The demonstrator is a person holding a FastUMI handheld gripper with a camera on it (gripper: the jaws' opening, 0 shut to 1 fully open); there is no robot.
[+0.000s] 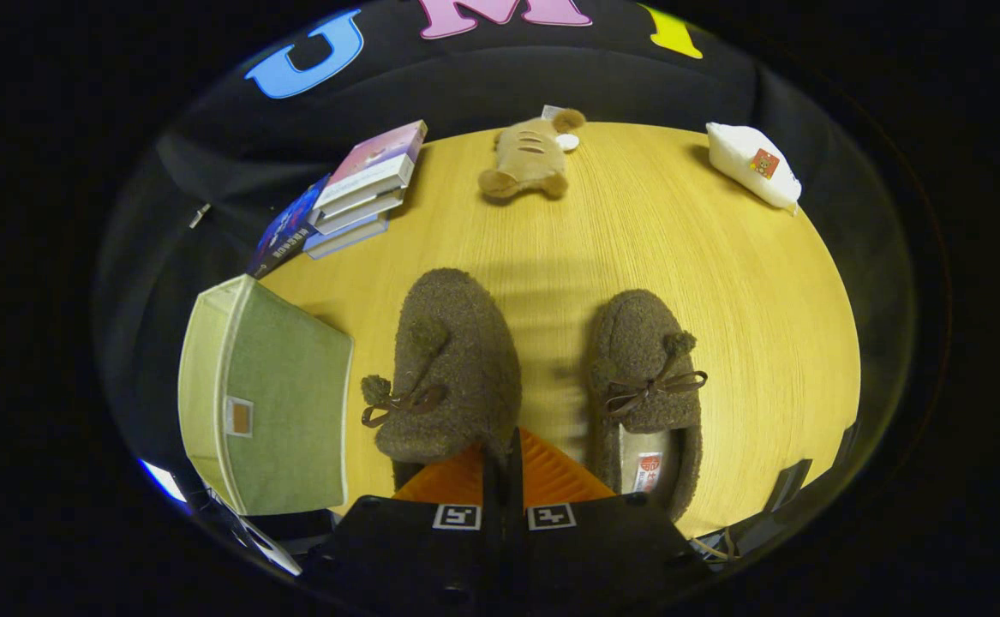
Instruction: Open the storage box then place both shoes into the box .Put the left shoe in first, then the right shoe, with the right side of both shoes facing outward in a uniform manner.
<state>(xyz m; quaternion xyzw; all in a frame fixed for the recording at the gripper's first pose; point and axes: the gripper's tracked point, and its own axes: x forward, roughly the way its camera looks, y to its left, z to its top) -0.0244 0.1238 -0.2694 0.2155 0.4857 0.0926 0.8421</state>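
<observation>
Two brown fuzzy shoes with bows lie on the wooden table. The left shoe is just ahead of my fingers, toe pointing away, and it looks bigger and nearer than the other one. My gripper is shut, its fingers pinching the rear rim of that shoe. The right shoe lies flat beside the fingers on the right, its lining and label showing. The green fabric storage box stands left of the left shoe, a small tab on its near corner.
A stack of books lies beyond the box at the table's far left. A plush toy sits at the far edge, and a white packet lies at the far right. Bare wood stretches beyond the shoes.
</observation>
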